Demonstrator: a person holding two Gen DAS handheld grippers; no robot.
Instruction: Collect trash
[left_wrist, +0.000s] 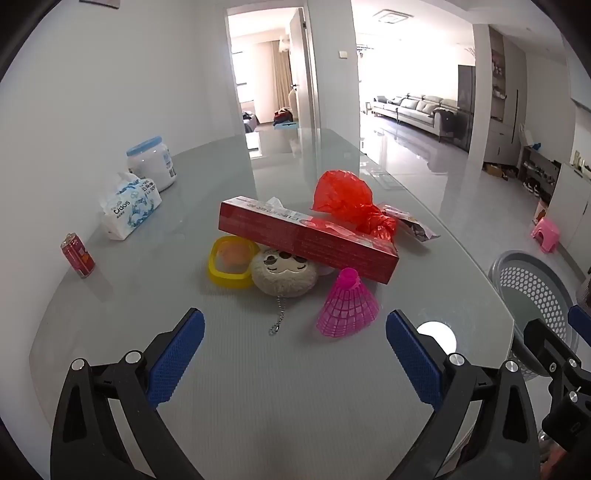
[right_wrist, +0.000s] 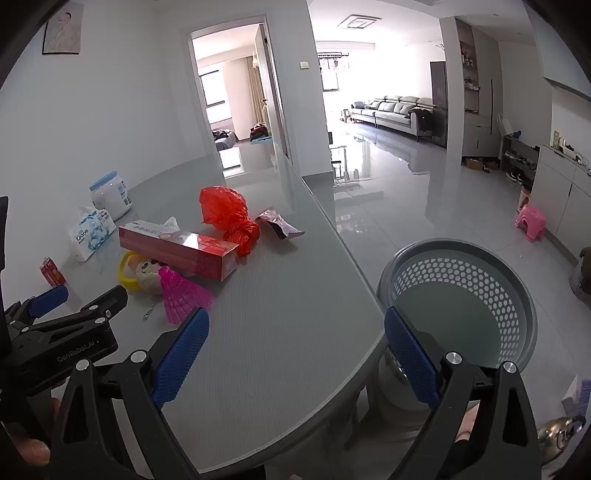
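A: Room to move?

B: Plenty. I've got the left gripper (left_wrist: 295, 334) over bare glass on the near part of the grey glass-topped table (right_wrist: 280, 332), jaws spread wide, nothing between them. Right gripper (right_wrist: 295, 334) hangs over the table's curved right edge, also fully spread and empty. The pile sits just ahead of my left one.

A: Containers?

B: Grey round perforated plastic basket (right_wrist: 517, 295) on the floor just off the table's right edge; what I can see of its inside looks bare. Yellow shallow plastic tub (left_wrist: 227, 273) holds something orange, can't tell what. White jar with a blue lid (left_wrist: 151, 162) stands by the wall, lid on.

A: Trash?

B: Long red cardboard box (left_wrist: 306, 240) rests tilted on a beige round plush face keychain (left_wrist: 282, 275); pink mesh shuttlecock (left_wrist: 347, 306) is beside it. Crumpled red plastic bag (left_wrist: 347, 203) and a torn foil wrapper (left_wrist: 417, 227) lie behind. Tissue pack (left_wrist: 129, 208) and small red can (left_wrist: 77, 254) are at left.

A: Room?

B: Glossy tiled floor, pink stool (right_wrist: 530, 221), grey sofa (right_wrist: 395, 110) far back.
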